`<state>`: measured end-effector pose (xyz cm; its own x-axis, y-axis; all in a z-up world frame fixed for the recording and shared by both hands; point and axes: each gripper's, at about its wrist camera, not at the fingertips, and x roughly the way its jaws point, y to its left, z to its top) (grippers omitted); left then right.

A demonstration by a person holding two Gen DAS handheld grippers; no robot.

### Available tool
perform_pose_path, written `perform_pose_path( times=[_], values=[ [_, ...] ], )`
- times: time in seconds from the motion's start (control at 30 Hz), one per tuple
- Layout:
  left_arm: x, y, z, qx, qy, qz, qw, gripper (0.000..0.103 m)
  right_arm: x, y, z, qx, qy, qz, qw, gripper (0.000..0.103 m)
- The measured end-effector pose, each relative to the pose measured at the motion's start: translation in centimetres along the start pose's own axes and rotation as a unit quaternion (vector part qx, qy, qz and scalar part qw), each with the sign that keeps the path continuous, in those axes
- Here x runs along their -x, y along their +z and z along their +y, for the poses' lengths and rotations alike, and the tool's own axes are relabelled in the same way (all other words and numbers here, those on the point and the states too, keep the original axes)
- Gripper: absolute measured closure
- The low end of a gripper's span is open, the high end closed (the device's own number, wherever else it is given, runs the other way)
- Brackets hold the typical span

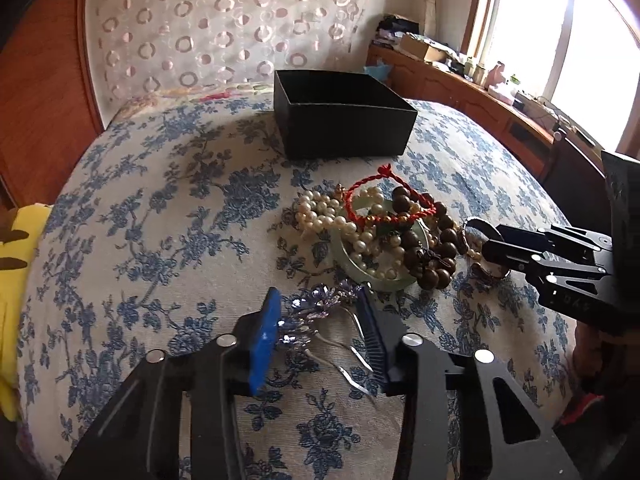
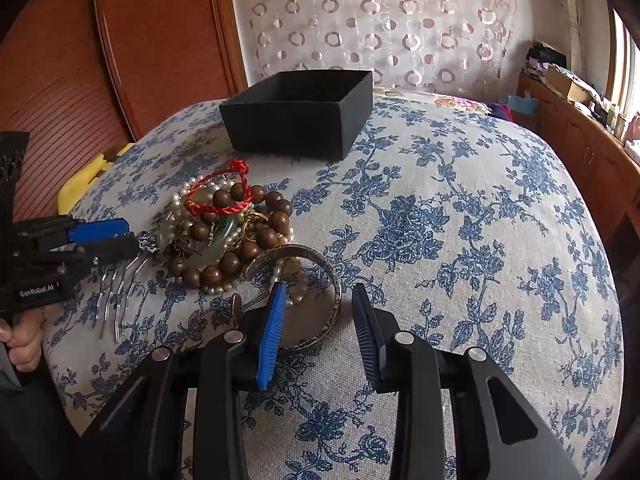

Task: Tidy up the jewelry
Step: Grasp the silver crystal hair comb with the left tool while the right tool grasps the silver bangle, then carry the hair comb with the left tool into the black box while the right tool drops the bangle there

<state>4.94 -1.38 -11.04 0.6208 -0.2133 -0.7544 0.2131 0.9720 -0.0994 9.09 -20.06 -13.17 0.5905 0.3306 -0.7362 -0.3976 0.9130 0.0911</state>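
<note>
My left gripper (image 1: 319,292) is shut on a purple crystal hair comb (image 1: 316,314), and both blue pads touch its ornament. The comb's metal teeth trail toward me on the cloth. In the right wrist view the left gripper (image 2: 134,236) holds the comb (image 2: 120,292) left of the pile. My right gripper (image 2: 320,288) stands open over a silver bangle (image 2: 332,280), its right pad apart from the rim; from the left wrist it (image 1: 490,242) reaches in at the right. The jewelry pile (image 1: 384,236) holds pearls, brown wooden beads, a red cord and a jade bangle. Behind it stands an open black box (image 1: 348,132).
Everything lies on a bed with blue floral cloth (image 1: 160,220). A yellow item (image 1: 16,248) sits at the left edge and a wooden headboard (image 1: 40,80) rises behind. A cluttered wooden cabinet (image 1: 480,92) runs under the window. A person's hand (image 2: 24,344) holds the left gripper.
</note>
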Motion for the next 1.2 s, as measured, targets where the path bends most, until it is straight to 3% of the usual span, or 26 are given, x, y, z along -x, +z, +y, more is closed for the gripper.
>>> perform_pose_path(
  times=[0.17, 0.37, 0.73, 0.8, 1.03, 1.2],
  values=[
    [-0.3, 0.0, 0.3, 0.006, 0.002, 0.008, 1.0, 0.07, -0.1, 0.0, 0.0, -0.002, 0.0, -0.003, 1.0, 0.066],
    [-0.2, 0.2, -0.2, 0.002, 0.005, 0.006, 1.0, 0.044, -0.1, -0.1, -0.1, -0.003, 0.0, -0.006, 1.0, 0.066],
    [0.9, 0.3, -1.8, -0.018, -0.006, -0.001, 0.9998, 0.043, 0.0, -0.1, 0.0, -0.002, -0.002, -0.008, 1.0, 0.066],
    [0.6, 0.2, -2.4, -0.028, -0.003, 0.005, 0.9996, 0.032, 0.0, -0.1, 0.0, -0.001, -0.003, -0.007, 1.0, 0.066],
    [-1.4, -0.5, -3.8, -0.053, 0.02, 0.041, 0.9975, 0.032, 0.0, -0.1, -0.1, 0.002, -0.004, -0.005, 1.0, 0.066],
    [-1.1, -0.6, -3.5, -0.053, 0.029, 0.033, 0.9976, 0.049, -0.1, 0.0, 0.0, -0.001, -0.002, -0.002, 1.0, 0.068]
  ],
)
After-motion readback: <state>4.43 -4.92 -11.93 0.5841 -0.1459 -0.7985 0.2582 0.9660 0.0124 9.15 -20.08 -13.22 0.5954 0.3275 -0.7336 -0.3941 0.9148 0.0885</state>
